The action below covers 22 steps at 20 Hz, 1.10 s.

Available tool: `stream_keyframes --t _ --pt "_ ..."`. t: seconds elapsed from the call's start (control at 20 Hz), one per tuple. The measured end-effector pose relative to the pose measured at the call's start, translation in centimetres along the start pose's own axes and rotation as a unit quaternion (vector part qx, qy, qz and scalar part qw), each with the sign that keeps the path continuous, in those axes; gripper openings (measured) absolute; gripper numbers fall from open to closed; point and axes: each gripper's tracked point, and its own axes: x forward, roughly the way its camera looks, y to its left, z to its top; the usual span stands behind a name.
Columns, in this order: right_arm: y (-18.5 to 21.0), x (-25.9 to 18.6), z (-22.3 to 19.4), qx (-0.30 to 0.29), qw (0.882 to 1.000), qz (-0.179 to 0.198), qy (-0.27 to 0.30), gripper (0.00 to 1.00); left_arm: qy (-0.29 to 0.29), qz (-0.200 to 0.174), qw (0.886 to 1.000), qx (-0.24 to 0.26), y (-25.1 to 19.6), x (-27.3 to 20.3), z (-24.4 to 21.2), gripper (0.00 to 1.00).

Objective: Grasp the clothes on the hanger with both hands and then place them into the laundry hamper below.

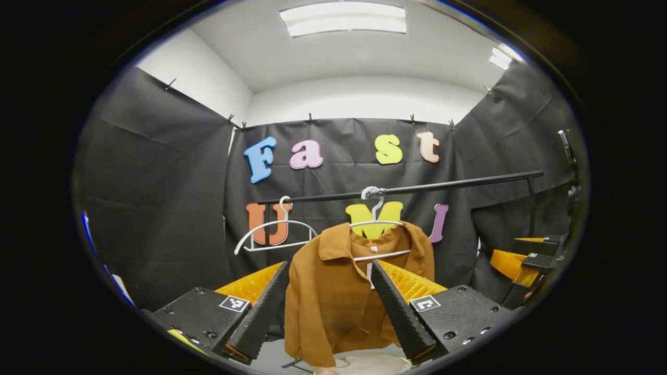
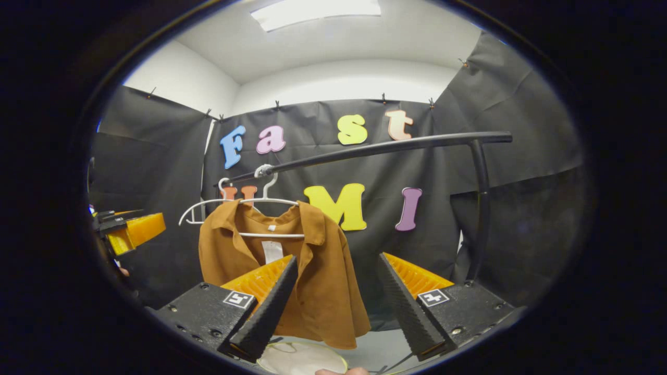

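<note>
Hanging from a white hanger (image 1: 376,225) on the black rail (image 1: 417,188), the brown shirt (image 1: 333,297) faces the left gripper (image 1: 328,307) in the left gripper view. That gripper's two fingers stand wide apart at the bottom of the view, one on each side of the shirt's front; whether either one touches the cloth cannot be told. The shirt's collar is open and its hem hangs just above the pale round rim of the laundry hamper (image 1: 365,364), which shows at the lower edge. A second, bare white hanger (image 1: 273,234) hangs on the same rail beside the shirt. At the far right edge of this view the other gripper (image 1: 529,260) shows, apart from the shirt.

In the right gripper view the shirt (image 2: 318,281) hangs on its hanger (image 2: 245,200) from the rail (image 2: 375,148), and the right gripper (image 2: 333,302) holds its fingers spread, with nothing between them pressed. One finger overlaps the shirt's front edge in the picture, while the other stands clear of the cloth to the side; contact cannot be told. Below the hem lies the hamper's round opening (image 2: 297,359). The left gripper (image 2: 127,229) shows at the left edge of this view, beside the shirt's sleeve and apart from it. The rail's upright post (image 2: 482,208) stands at the right.
</note>
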Motion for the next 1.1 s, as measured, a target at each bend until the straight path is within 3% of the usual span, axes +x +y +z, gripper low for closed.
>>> stream_keyframes --t 0.65,1.05,1.1 --pt "1.6 1.0 -2.0 0.015 1.000 0.007 0.025 0.99 0.019 -0.001 1.000 -0.016 0.1 -0.1 -1.6 0.97" --pt "4.3 3.7 -4.7 0.025 0.998 0.001 0.066 0.99 0.053 -0.043 0.997 -0.041 -0.8 2.2 -5.0 1.00" --pt "4.6 4.0 -5.0 0.030 0.997 -0.001 0.071 0.96 0.057 -0.047 0.996 -0.045 -0.8 2.5 -5.5 1.00"
